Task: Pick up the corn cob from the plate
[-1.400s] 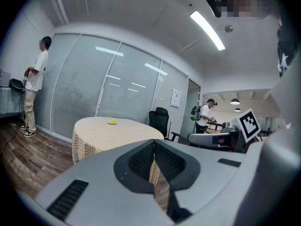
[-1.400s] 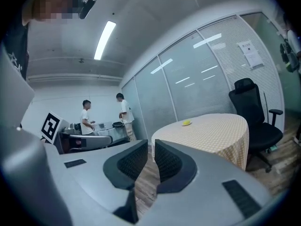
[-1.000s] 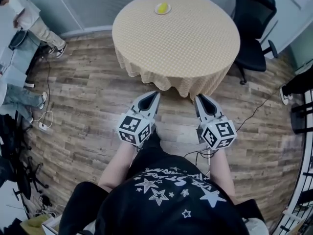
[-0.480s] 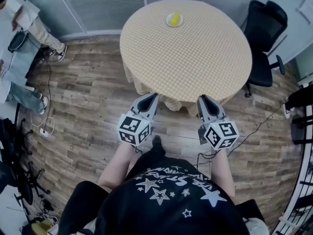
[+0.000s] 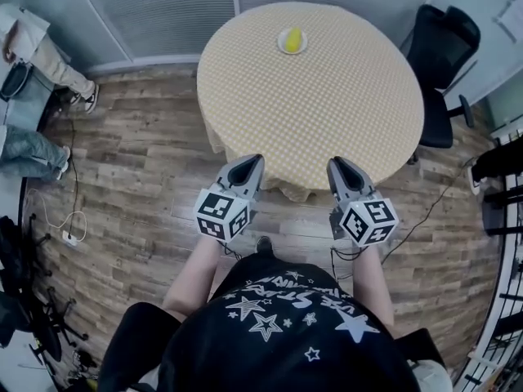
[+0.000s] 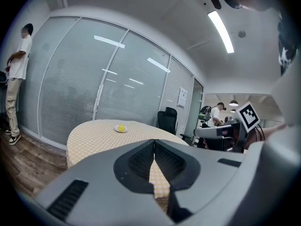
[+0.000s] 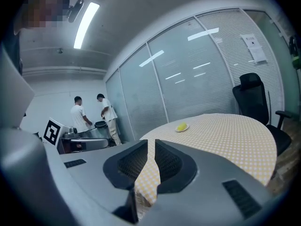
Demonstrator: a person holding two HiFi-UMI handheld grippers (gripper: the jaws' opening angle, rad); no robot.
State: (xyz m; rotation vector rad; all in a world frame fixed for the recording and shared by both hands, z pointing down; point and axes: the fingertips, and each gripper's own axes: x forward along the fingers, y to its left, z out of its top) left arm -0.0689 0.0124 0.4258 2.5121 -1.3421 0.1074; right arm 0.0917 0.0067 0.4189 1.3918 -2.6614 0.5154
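Corn cob point(image 5: 292, 39) sits untouched on its plate point(image 5: 282, 48), far across the tabletop point(image 5: 327, 113); left tongs point(image 5: 250, 164) and right tongs point(image 5: 337, 167) closed, empty; pickup not yet begun

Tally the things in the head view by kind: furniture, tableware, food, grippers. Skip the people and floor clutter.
table: 1
office chair: 1
plate: 1
corn cob: 1
grippers: 2 (left gripper, right gripper)
Total: 6

Corn cob point(image 5: 292, 39) (yellow) on plate point(image 5: 283, 49).
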